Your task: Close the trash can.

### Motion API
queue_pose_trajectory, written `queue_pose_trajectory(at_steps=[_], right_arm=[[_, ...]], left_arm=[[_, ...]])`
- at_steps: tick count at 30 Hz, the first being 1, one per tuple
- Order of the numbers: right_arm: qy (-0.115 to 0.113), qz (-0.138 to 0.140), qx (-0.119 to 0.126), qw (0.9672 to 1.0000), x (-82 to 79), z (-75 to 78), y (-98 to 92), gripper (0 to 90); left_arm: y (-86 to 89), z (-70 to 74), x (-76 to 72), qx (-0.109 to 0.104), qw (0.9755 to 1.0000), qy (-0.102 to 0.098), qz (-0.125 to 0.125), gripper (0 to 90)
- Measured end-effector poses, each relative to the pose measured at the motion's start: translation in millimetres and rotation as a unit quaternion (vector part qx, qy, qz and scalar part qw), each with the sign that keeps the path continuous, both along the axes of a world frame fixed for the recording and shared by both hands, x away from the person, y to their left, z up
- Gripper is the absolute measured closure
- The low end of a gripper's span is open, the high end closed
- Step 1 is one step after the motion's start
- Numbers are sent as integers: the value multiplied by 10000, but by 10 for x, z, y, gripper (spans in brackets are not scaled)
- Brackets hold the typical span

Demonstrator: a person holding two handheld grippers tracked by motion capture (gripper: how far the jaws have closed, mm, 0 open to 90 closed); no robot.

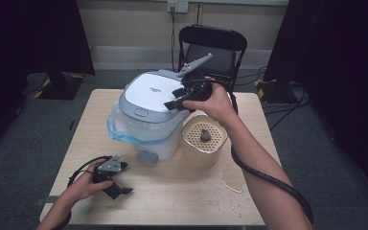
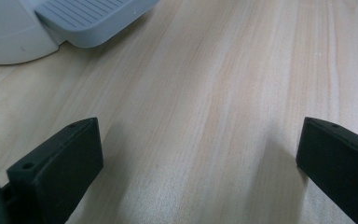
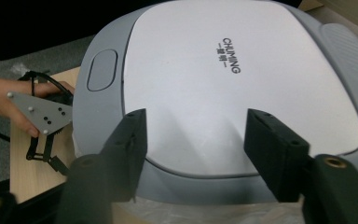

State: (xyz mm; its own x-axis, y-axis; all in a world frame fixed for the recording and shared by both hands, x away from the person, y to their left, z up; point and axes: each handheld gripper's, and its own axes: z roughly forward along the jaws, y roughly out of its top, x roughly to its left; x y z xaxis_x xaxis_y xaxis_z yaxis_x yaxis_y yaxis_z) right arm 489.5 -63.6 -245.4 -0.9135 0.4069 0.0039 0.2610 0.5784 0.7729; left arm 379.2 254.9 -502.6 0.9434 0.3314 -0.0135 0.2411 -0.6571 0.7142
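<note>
Lid (image 3: 223, 79) | right gripper (image 3: 196, 140) jaws apart over its near edge (nothing gripped) | left gripper (image 2: 198, 154) jaws apart above table (image 2: 223, 93)

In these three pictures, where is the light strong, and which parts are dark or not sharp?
High view: table evenly lit, room corners dark. Left gripper view: pale glare on the wood, soft shadows beside the black jaws. Right gripper view: the bin lid bright and sharp, the right gripper near the lens blurred, background black.
</note>
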Motion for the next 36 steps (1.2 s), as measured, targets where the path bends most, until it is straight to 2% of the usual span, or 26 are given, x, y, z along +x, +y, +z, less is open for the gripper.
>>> queue_pose_trajectory(at_steps=[3, 7, 13, 23, 36], right_arm=[[-105, -78, 57, 9999, 5, 31, -75, 282], [-164, -176, 49, 9997, -14, 51, -173, 199], [-179, -218, 69, 9996, -73, 38, -314, 163], [-277, -262, 150, 9992, -159, 64, -531, 152], [-229, -468, 182, 9985, -339, -110, -907, 144]], left_arm=[[-2, -6, -2, -36, 10000, -12, 11, 0], [-2, -5, -2, -32, 10000, -11, 11, 0], [-2, -5, -3, -32, 10000, -5, 10, 0], [-2, -4, 0, -29, 10000, -6, 2, 0], [-2, -4, 0, -25, 10000, -4, -3, 0]])
